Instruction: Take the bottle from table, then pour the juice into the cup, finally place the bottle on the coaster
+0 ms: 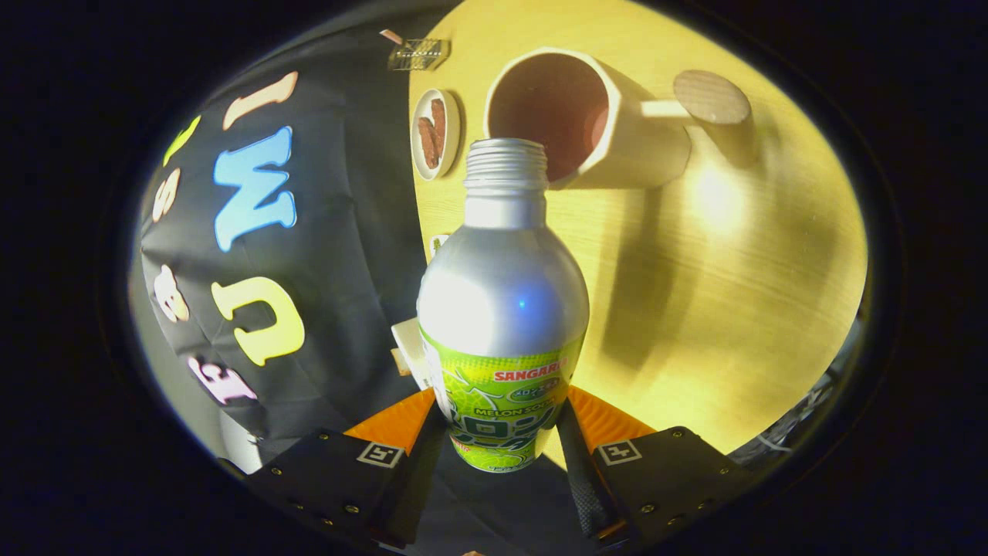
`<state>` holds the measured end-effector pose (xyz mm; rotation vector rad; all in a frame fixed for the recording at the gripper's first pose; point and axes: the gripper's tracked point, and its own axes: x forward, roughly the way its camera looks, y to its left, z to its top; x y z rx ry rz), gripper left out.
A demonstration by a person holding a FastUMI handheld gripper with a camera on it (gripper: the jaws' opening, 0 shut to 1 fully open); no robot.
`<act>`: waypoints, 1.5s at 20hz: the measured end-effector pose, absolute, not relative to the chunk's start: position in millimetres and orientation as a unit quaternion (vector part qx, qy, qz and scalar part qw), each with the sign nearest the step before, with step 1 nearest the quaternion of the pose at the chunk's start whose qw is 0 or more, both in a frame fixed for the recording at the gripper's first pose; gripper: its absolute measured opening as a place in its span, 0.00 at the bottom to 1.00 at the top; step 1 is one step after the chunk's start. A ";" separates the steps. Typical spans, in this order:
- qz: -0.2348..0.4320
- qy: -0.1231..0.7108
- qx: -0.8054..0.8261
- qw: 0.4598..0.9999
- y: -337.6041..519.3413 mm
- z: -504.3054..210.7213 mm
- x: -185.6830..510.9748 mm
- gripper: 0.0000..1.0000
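- Both fingers (432,421) of my gripper (500,432) press on the lower, labelled part of the bottle (502,309), one on each side, so I am grasping it firmly.
- Held like this, the bottle is off the table (741,293) and tipped well over, its silver shoulder and threaded neck pointing away from me.
- Its mouth has no cap, and it sits right at the rim of the cup (587,123), overlapping the cup's near edge as I see it.
- Whether the mouth touches the rim, I cannot tell.
- Just beyond the bottle, the cup is a pale mug standing on the light wooden table, its opening turned toward my camera; the inside looks dark, with a reddish patch on one side.
- Whether any juice is flowing, I cannot tell.
- Past the cup, on the far side from the bottle, lies the round coaster (712,96), flat on the table and bare.
- On the other side of the cup, near the table's edge, is a small white dish (437,133) with brown pieces in it.
- Beyond that dish, at the table's edge, sits a small clear box (418,54).
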<state>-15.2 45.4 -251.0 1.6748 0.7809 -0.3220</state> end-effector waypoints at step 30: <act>-0.196 0.312 0.237 0.899 -4.6 -296.5 26.8 0.76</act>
